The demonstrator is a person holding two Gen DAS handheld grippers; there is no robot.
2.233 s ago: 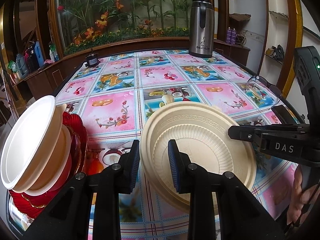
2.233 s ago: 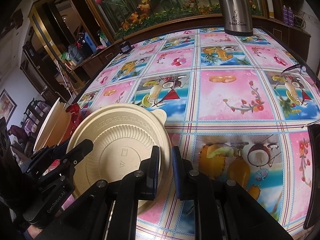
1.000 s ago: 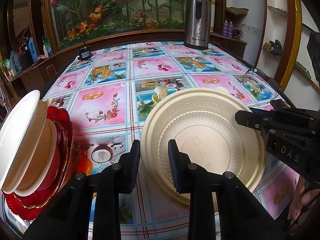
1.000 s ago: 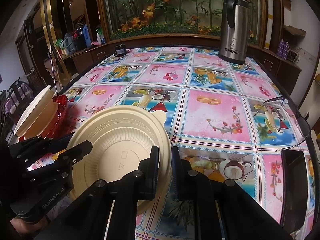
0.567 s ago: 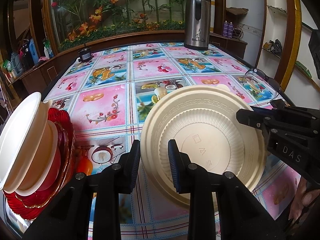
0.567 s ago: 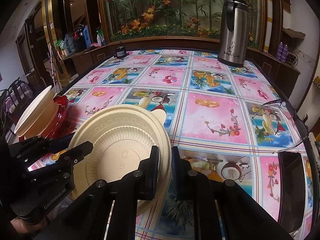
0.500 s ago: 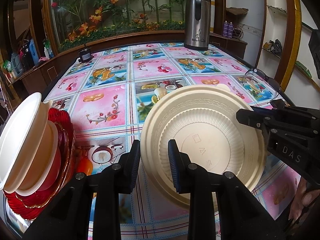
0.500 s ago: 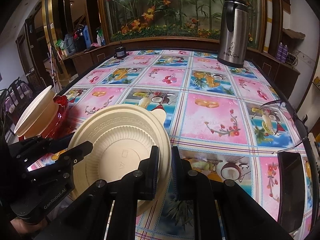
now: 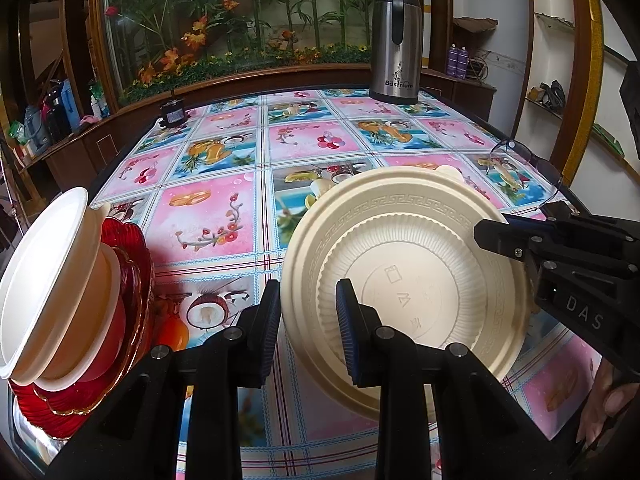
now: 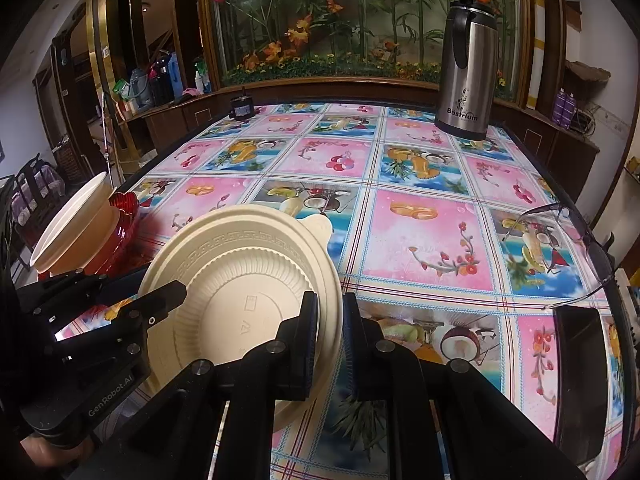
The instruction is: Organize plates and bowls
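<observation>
A cream plate (image 9: 404,280) with a key-pattern rim hangs tilted above the table, its underside towards both cameras. My left gripper (image 9: 308,304) is shut on the plate's left rim, one finger behind it and one in front. My right gripper (image 10: 331,312) is shut on the opposite rim of the same plate (image 10: 240,280). Each view shows the other gripper at the plate's far edge: the right gripper (image 9: 492,236) and the left gripper (image 10: 176,292). At the left edge of the table, white bowls (image 9: 56,276) lean stacked on red glass plates (image 9: 136,280).
A fruit-patterned cloth covers the table (image 10: 420,220). A steel jug (image 10: 466,68) stands at the far right, with a small black object (image 10: 242,109) at the far left. Eyeglasses (image 10: 572,240) and a black phone (image 10: 576,364) lie near the right edge.
About two seconds ago both grippers shifted and levelled with the plate between them. Over the last second nothing has moved.
</observation>
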